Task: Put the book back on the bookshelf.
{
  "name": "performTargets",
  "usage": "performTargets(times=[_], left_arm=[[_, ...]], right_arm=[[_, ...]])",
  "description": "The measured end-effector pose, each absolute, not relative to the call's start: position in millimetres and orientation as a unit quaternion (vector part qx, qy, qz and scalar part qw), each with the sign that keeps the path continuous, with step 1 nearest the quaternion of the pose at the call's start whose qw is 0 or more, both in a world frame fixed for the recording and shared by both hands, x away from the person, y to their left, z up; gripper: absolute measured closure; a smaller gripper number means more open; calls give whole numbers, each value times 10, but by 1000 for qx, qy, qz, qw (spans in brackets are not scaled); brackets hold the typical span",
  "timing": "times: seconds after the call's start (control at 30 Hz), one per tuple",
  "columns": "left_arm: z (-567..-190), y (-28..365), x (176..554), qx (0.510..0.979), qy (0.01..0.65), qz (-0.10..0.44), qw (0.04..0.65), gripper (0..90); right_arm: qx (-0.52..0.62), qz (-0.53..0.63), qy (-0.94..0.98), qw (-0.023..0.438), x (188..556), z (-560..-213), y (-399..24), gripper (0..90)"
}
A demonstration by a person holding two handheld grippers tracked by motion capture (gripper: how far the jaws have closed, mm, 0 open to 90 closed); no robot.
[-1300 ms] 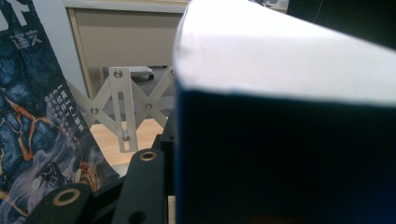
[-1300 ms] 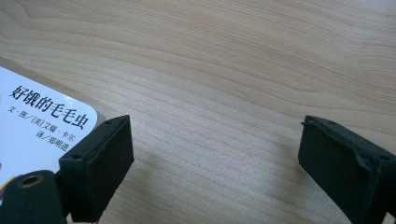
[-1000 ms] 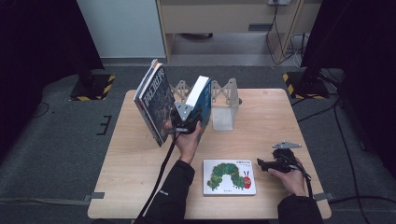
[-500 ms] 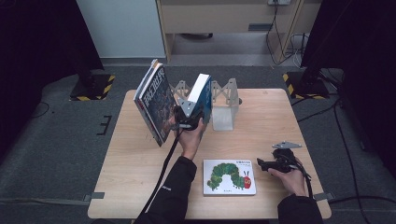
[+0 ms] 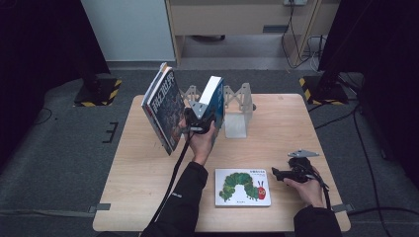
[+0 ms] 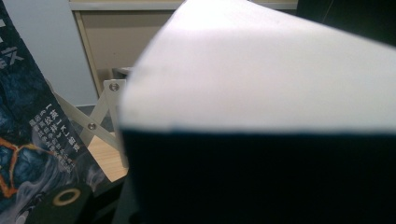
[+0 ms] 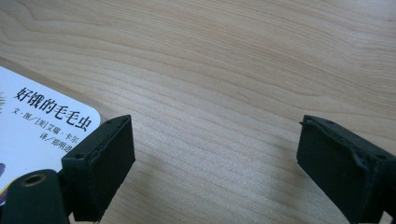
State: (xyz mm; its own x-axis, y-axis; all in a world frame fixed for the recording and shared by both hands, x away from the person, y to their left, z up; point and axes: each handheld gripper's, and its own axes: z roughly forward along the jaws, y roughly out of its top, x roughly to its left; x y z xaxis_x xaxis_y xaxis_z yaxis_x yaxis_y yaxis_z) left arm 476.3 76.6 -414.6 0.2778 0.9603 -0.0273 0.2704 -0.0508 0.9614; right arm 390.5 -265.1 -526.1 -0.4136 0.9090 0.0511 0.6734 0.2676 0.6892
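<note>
My left gripper (image 5: 200,118) is shut on a thick book (image 5: 215,96) with a blue cover and white page edges, and holds it upright above the table's far middle. In the left gripper view that thick book (image 6: 261,84) looms right in front of the camera and hides the jaws. A dark-covered book (image 5: 163,111) leans to its left, seen close as the dark-covered book (image 6: 23,140). A pale folding book rack (image 5: 237,106) stands just behind and to the right. My right gripper (image 5: 276,173) rests open on the table, its jaws (image 7: 215,158) wide apart with bare wood between them.
A caterpillar picture book (image 5: 242,186) lies flat near the front edge, and the picture book's corner (image 7: 37,126) sits beside my right gripper's left finger. The wooden table (image 5: 143,168) has free room at front left. Rack struts (image 6: 105,116) stand behind the thick book.
The left hand has edged the thick book slightly to the right, toward the rack. The right gripper has not moved.
</note>
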Motion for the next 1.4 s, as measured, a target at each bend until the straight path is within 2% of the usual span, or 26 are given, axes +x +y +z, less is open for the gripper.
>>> performTargets(times=[0.23, 0.43, 0.63, 0.87, 1.4], left_arm=[[-4172, 745, 4719, 643, 469, 354, 490, 586], [-4265, 845, 4578, 648, 466, 342, 496, 534], [-4372, 964, 4423, 648, 461, 311, 520, 560], [-4352, 935, 4462, 646, 471, 315, 512, 597], [-4312, 798, 4670, 633, 501, 322, 495, 604]], right_arm=[[511, 323, 776, 180, 3903, -5261, -2646, 115], [511, 323, 776, 180, 3901, -5260, -2645, 115], [511, 320, 778, 179, 3900, -5263, -2635, 115], [508, 316, 781, 179, 3904, -5272, -2637, 115], [508, 323, 778, 179, 3904, -5266, -2638, 118]])
